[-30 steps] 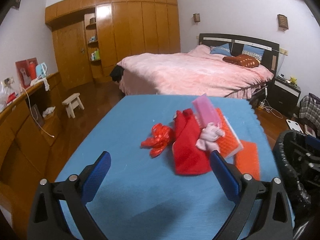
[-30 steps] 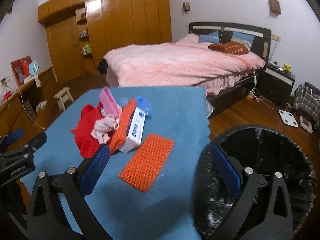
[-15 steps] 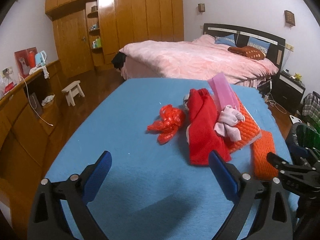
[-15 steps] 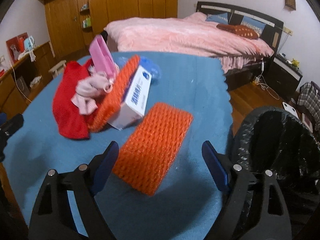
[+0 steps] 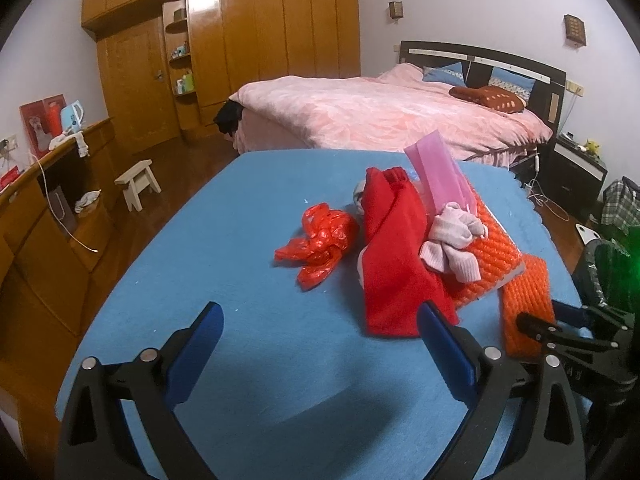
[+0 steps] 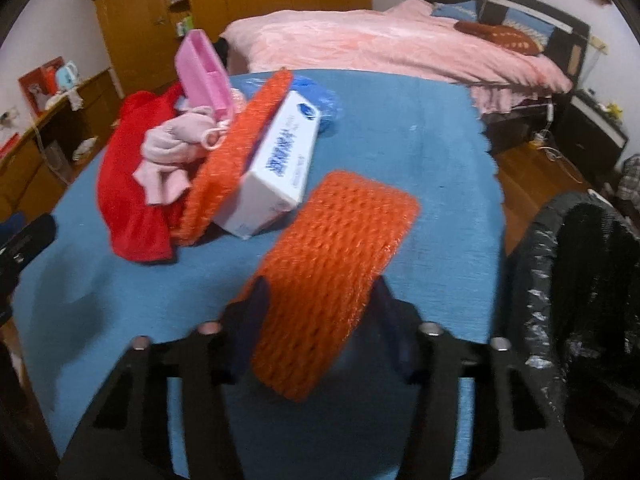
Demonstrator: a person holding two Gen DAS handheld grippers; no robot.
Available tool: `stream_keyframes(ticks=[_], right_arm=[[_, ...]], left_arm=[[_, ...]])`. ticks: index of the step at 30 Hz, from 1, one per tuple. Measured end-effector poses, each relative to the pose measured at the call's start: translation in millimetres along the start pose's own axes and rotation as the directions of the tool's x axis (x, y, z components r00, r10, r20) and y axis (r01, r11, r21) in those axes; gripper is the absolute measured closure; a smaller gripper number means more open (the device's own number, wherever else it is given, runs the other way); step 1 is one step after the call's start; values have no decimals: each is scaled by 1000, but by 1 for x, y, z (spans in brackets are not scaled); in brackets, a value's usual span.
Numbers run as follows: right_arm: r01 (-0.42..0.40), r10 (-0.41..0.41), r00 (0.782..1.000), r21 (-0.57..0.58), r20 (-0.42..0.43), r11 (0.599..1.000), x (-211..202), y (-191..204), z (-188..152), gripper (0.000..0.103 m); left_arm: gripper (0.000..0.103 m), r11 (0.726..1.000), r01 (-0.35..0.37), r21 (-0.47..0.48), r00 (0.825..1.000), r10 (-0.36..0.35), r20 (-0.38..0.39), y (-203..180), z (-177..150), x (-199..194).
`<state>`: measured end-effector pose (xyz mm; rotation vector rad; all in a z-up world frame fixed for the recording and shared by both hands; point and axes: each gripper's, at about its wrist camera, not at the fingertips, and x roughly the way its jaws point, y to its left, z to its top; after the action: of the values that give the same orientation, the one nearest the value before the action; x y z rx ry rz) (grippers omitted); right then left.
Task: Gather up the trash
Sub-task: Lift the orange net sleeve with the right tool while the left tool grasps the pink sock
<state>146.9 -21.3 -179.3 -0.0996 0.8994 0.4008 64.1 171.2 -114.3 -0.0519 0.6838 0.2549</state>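
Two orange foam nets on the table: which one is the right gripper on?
The loose orange net nearest the bin, between the right gripper's fingers; the other net covers the white box.

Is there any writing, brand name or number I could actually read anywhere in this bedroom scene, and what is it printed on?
Nothing can be read for certain.
White cardboard box in the pile on the blue tablecloth: blue printed characters and a round blue logo, too blurred to read.
Red poster on the wooden sideboard: a picture, no legible words.
Bottles on the wardrobe shelves: labels too small.
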Motion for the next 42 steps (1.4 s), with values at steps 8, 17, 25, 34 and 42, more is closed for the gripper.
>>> stream_keyframes(ticks=[8,17,25,34,42], right_arm=[[-42,41,999,22,23,999,-17,0,0,84],[11,-19,995,78,99,997,-40,-28,21,84],[9,-21,991,92,133,996,-45,-43,37,83],[1,-16,991,113,131,994,-43,-52,42,83],[-11,-6,993,133,121,991,-38,-56,40,82]], left_arm=[[11,1000,17,16,1000,-18,4,-10,5,0],[24,998,58,28,998,-58,18,-30,15,4],[37,989,131,70,989,-135,54,-62,36,16],[48,983,159,95,987,-162,24,-88,46,48],[48,979,154,135,988,-154,-16,-105,44,70]])
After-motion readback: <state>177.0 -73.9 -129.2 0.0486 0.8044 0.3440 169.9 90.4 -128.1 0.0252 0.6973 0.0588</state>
